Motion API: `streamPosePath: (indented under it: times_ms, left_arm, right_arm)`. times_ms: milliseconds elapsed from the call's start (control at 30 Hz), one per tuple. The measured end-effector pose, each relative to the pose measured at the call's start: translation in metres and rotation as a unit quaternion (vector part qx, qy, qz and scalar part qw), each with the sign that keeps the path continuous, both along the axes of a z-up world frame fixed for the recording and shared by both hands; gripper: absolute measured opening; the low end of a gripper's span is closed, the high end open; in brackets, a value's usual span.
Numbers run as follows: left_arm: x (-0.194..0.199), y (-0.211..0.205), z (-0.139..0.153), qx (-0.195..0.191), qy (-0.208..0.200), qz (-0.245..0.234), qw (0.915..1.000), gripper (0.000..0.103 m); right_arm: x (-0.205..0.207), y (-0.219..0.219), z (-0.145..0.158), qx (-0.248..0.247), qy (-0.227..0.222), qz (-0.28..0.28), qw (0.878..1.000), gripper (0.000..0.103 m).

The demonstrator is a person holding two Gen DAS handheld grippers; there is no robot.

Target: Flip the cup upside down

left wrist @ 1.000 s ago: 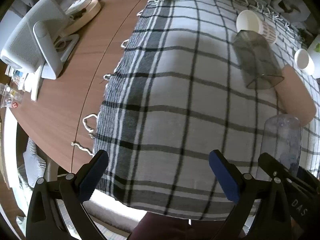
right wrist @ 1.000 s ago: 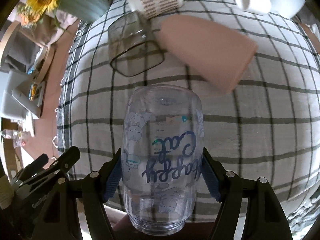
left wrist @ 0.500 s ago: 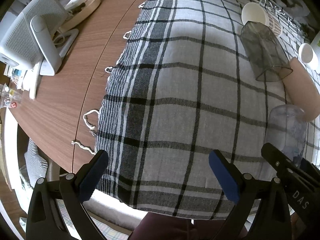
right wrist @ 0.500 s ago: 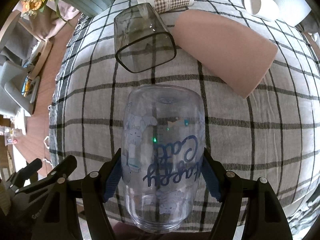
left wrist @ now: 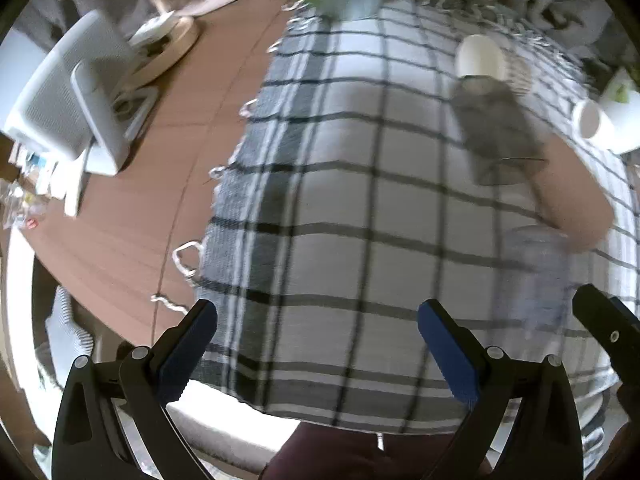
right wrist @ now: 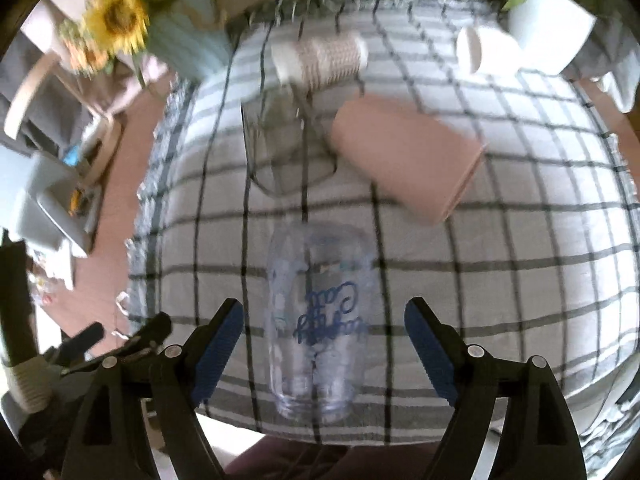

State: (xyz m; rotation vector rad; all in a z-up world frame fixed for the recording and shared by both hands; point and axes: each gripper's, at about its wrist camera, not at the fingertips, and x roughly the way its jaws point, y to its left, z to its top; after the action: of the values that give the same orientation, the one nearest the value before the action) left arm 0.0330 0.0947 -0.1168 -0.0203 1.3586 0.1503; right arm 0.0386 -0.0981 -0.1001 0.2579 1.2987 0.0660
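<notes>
A clear plastic cup with blue "Happy Cat" lettering (right wrist: 320, 320) stands upside down on the checked cloth (right wrist: 500, 280), mouth down near the front edge. My right gripper (right wrist: 324, 328) is open, its blue pads apart on either side of the cup and not touching it. The cup also shows in the left wrist view (left wrist: 532, 280), blurred, at the right. My left gripper (left wrist: 316, 340) is open and empty above the cloth's front part (left wrist: 340, 200).
A pink cup (right wrist: 408, 160), a smoky clear cup (right wrist: 280, 148), a patterned paper cup (right wrist: 320, 60) and a small white cup (right wrist: 480, 50) lie on their sides farther back. A sunflower vase (right wrist: 180, 40) and white pot (right wrist: 548, 36) stand behind. A white fan (left wrist: 72, 96) stands on the wooden table at left.
My right gripper has opened and let go of the clear cup, which now stands upside down on the cloth. The gripper has drawn back. Both views are blurred by motion.
</notes>
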Motion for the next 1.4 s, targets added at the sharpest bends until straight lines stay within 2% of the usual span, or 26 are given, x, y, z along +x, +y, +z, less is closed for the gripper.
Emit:
streamPosePath:
  times_ms: [167, 267, 400, 567, 833, 1000, 1167, 1200, 1400]
  left_arm:
    - [0.006, -0.034, 0.013, -0.032, -0.009, -0.046, 0.9984, 0.102]
    - [0.013, -0.056, 0.014, -0.044, -0.006, -0.075, 0.9962, 0.102]
    - [0.021, -0.085, 0.009, -0.075, 0.009, -0.107, 0.9914, 0.102]
    - [0.034, -0.118, -0.004, -0.076, 0.03, -0.145, 0.986, 0.102]
    - [0.048, -0.139, -0.031, -0.08, 0.068, -0.153, 0.9826, 0.098]
    - [0.055, -0.141, -0.042, -0.07, 0.08, -0.147, 0.9834, 0.087]
    - [0.058, -0.141, -0.049, -0.083, 0.094, -0.146, 0.9812, 0.075]
    - [0.059, -0.143, -0.05, -0.088, 0.095, -0.145, 0.9809, 0.072]
    - [0.065, -0.151, -0.041, -0.067, 0.072, -0.148, 0.9841, 0.072]
  right_arm:
    - [-0.006, -0.031, 0.025, 0.001, -0.014, -0.036, 0.999, 0.083]
    - [-0.012, -0.049, 0.029, 0.001, -0.013, -0.063, 0.998, 0.083]
    - [-0.02, -0.072, 0.022, 0.006, 0.003, -0.095, 0.995, 0.083]
    - [-0.027, -0.101, 0.005, 0.013, 0.036, -0.131, 0.991, 0.083]
    - [-0.027, -0.129, -0.008, 0.012, 0.054, -0.164, 0.985, 0.083]
    - [-0.023, -0.135, -0.017, 0.011, 0.065, -0.164, 0.984, 0.083]
    - [-0.019, -0.136, -0.026, 0.014, 0.079, -0.158, 0.984, 0.083]
    - [-0.018, -0.136, -0.028, 0.015, 0.081, -0.158, 0.984, 0.083]
    - [-0.018, -0.137, -0.031, 0.019, 0.086, -0.151, 0.985, 0.083]
